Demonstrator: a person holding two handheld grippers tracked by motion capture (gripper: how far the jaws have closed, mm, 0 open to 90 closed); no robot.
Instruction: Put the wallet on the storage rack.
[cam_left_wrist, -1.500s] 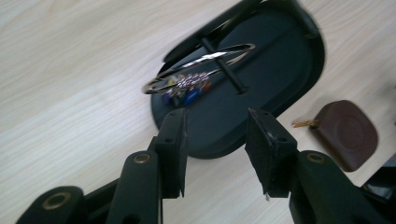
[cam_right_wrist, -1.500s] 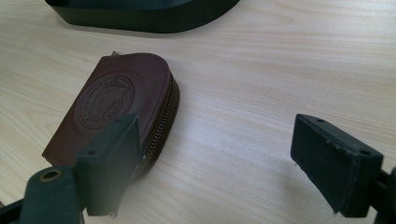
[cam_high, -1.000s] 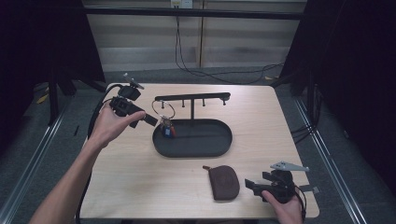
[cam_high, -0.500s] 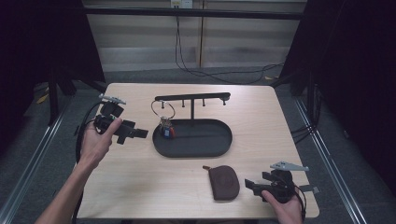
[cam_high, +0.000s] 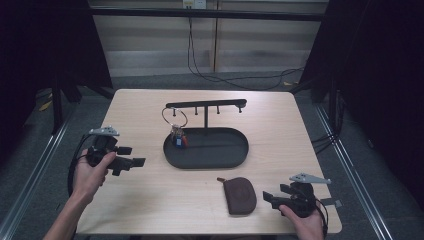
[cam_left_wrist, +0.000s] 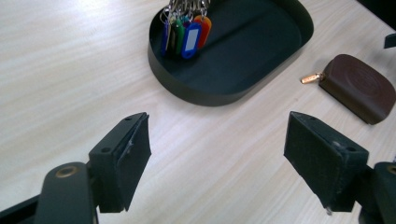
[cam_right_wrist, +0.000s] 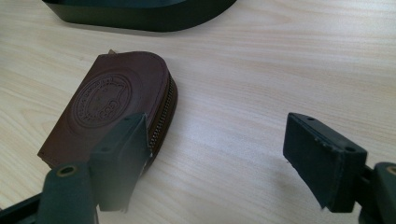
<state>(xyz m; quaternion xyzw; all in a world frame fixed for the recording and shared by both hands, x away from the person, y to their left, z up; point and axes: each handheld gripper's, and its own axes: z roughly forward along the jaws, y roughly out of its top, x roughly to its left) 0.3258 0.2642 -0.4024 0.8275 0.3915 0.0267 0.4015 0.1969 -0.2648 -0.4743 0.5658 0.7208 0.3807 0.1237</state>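
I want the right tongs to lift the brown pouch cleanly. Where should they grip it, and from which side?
Probably across the zipped curved edge of the brown leather pouch, coming in low from the right tongs' side. It lies flat on the table, so that raised edge is the only thickness the open jaws could straddle; its brass zipper pull looks too small.

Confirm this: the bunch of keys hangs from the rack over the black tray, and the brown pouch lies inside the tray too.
Wrong on the pouch. The high view shows the brown pouch lying on the table, outside the black tray, near the right tongs. The keys do hang from the rack.
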